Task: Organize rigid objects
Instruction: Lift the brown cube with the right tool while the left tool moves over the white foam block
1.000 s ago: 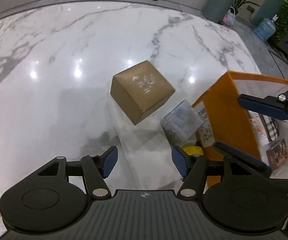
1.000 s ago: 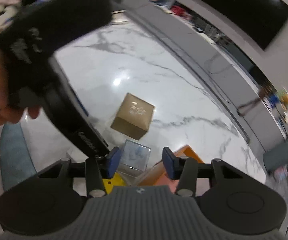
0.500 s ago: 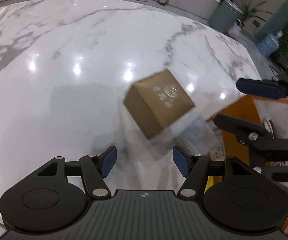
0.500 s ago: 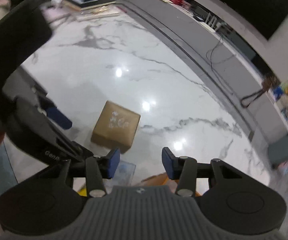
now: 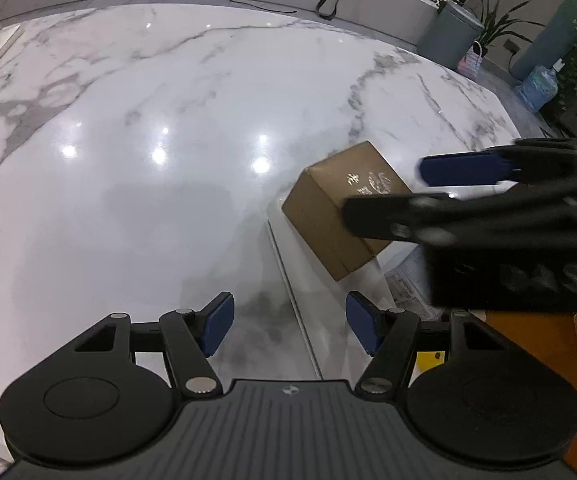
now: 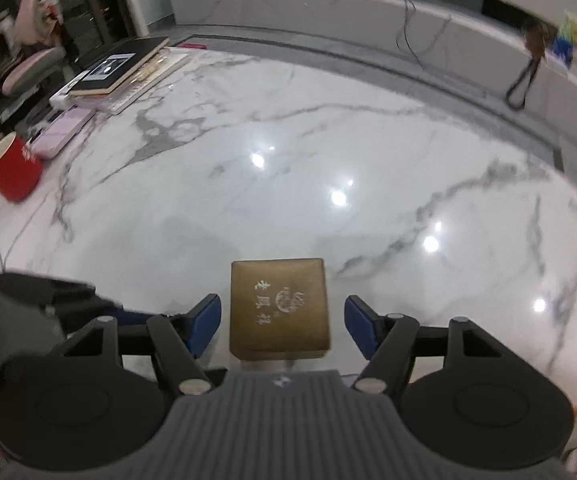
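Right gripper has swung over brown box, jaws opening astride it, pads clear | box square-lidded, pale emblem | left gripper released, empty.

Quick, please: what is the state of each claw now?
Left claw: open, holding nothing.
Right claw: opening, brown box between its fingers, not gripped.

On the top face of the brown box we see pale printed characters above and below a round emblem; blur keeps us from reading them. The black body of the right gripper, in the left wrist view, carries pale lettering, also too blurred to read.
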The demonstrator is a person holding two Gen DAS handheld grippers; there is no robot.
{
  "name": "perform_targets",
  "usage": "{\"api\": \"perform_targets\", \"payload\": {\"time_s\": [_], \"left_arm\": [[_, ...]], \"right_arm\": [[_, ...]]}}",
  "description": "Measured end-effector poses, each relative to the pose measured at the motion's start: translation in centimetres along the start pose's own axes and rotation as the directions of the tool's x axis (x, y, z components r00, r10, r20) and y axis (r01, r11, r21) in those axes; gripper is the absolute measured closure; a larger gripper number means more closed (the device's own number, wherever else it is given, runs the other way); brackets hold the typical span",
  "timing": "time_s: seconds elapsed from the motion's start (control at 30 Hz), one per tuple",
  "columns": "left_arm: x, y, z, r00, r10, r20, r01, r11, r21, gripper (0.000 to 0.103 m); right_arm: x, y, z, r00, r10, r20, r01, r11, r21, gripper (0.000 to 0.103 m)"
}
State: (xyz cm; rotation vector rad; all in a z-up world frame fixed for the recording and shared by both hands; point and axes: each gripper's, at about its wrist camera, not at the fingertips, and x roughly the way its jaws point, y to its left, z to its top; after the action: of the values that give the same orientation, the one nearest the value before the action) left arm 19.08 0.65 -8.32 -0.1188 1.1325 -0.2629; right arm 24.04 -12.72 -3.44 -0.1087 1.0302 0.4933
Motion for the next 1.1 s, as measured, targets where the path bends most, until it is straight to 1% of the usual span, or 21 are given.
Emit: {"api": "perform_targets", "payload": {"time_s": [0.1, 0.17, 0.37, 0.53, 0.63, 0.77, 0.8, 0.83, 0.87, 0.93, 0.97, 1.0, 1.03, 1.1], "left_arm": [[0.3, -0.3, -0.4, 1.0, -0.016, -0.008, 0.016, 1.0, 0.009, 0.028], [0.5, -0.4, -0.5, 1.0, -0.02, -0.008, 0.02, 1.0, 0.004, 0.027], [0.7, -1.0, -0.5, 1.0, -0.026, -0.002, 0.026, 1.0, 0.009, 0.025], [0.9, -2.1, -0.4, 0.999, -0.043, -0.006, 0.043, 0.999, 0.012, 0.019], [1.2, -2.9, -0.5, 1.0, -0.025, -0.015, 0.026, 0.999, 0.031, 0.018], [1.7, -3.6, -0.5, 1.0, -0.007, -0.025, 0.008, 1.0, 0.026, 0.019], [1.8, -3.7, -0.5, 1.0, -0.011, -0.026, 0.012, 1.0, 0.02, 0.02], [1.8, -3.7, -0.5, 0.999, -0.013, -0.029, 0.013, 1.0, 0.016, 0.024], [1.9, -3.8, -0.6, 0.999, -0.01, -0.034, 0.01, 1.0, 0.012, 0.024], [1.8, -3.8, -0.7, 1.0, -0.014, -0.028, 0.014, 1.0, 0.013, 0.028], [1.8, -3.7, -0.7, 0.999, -0.018, -0.03, 0.018, 1.0, 0.012, 0.028], [1.7, -3.6, -0.6, 0.999, -0.021, -0.031, 0.021, 1.0, 0.008, 0.032], [1.5, -3.4, -0.6, 0.999, -0.016, -0.031, 0.016, 1.0, 0.004, 0.039], [1.1, -3.1, -0.6, 0.999, -0.019, -0.038, 0.02, 1.0, 0.004, 0.047]], "right_arm": [[1.1, -0.2, 0.1, 1.0, 0.01, -0.017, -0.009, 0.999, 0.037, 0.037], [1.6, -0.1, 0.1, 1.0, 0.006, -0.028, -0.005, 0.999, 0.043, 0.044], [1.0, -0.5, -0.3, 1.0, -0.002, -0.015, 0.003, 0.999, 0.043, 0.045], [-0.8, -0.4, -0.4, 1.0, -0.014, 0.024, 0.014, 1.0, 0.025, 0.045], [-1.8, -0.5, -0.5, 0.999, -0.022, 0.043, 0.022, 1.0, 0.012, 0.045], [-2.8, -0.8, -0.9, 0.998, -0.028, 0.057, 0.027, 0.999, 0.017, 0.045], [-3.0, -0.9, -1.0, 0.998, -0.027, 0.058, 0.026, 0.999, 0.018, 0.045], [-3.1, -1.0, -1.1, 0.998, -0.029, 0.059, 0.027, 0.999, 0.021, 0.045], [-3.3, -1.0, -1.2, 0.998, -0.029, 0.062, 0.028, 0.999, 0.023, 0.045], [-3.6, -1.1, -1.4, 0.998, -0.029, 0.064, 0.028, 0.999, 0.029, 0.045], [-3.8, -1.1, -1.6, 0.998, -0.029, 0.064, 0.027, 0.999, 0.034, 0.045], [-3.9, -1.0, -1.7, 0.998, -0.028, 0.064, 0.026, 0.999, 0.036, 0.045], [-4.0, -0.9, -1.9, 0.998, -0.026, 0.063, 0.024, 0.999, 0.036, 0.045], [-4.1, -0.5, -2.2, 0.998, -0.024, 0.064, 0.022, 0.999, 0.036, 0.045]]}}
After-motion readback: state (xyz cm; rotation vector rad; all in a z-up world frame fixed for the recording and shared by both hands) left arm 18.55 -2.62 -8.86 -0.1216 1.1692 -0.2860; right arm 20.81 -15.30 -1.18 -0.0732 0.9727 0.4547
